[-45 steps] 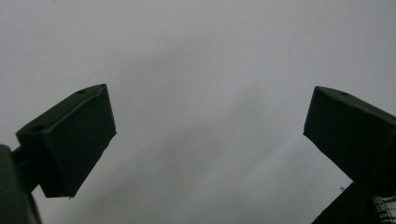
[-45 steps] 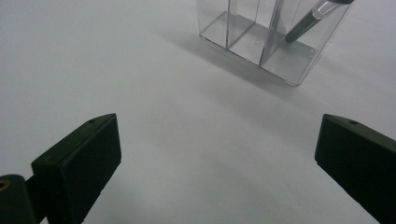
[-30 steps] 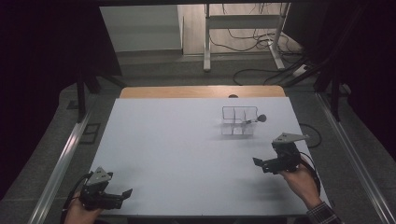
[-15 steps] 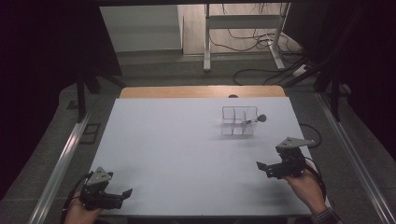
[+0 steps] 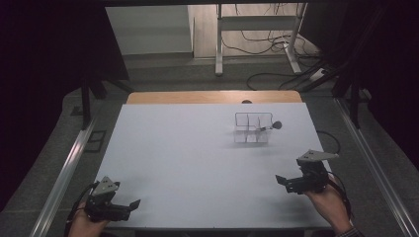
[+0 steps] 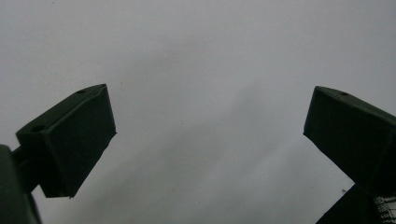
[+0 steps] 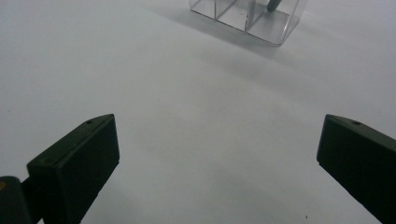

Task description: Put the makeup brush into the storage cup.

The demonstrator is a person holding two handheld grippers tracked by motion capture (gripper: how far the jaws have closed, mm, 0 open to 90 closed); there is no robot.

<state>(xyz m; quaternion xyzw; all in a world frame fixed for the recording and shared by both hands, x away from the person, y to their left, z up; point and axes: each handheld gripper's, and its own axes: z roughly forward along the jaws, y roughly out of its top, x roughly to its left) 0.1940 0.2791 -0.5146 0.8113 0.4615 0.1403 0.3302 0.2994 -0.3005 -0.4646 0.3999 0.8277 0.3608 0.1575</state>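
White matte table (image 5: pixel 197 163), flat and smooth, with a strip of bare wood along its far edge. Clear plastic organizer (image 5: pixel 252 128), rectangular with thin divider walls forming small compartments, sits upright on the far right part of the table; in the right gripper view its glossy walls (image 7: pixel 245 16) catch light and throw a soft shadow. A thin stick with a dark rounded tip (image 5: pixel 276 125) leans out of one of its right-hand compartments, tip past the rim; can't tell which compartment exactly. Left gripper (image 5: pixel 129 204) is at the near left corner, low over the table, jaws spread wide with nothing between them; its own view shows two black blocky pads (image 6: pixel 77 135) over plain white surface. Right gripper (image 5: pixel 281 179) is near the right edge, held in a hand (image 5: pixel 328 200), jaws also spread wide and empty, pointing toward the table middle, well apart from the organizer. Grey triangular plate tops each gripper. Beyond the table: grey floor, a white metal frame (image 5: pixel 257 34), loose black cables (image 5: pixel 267 76). Nothing lies between either gripper and the organizer.
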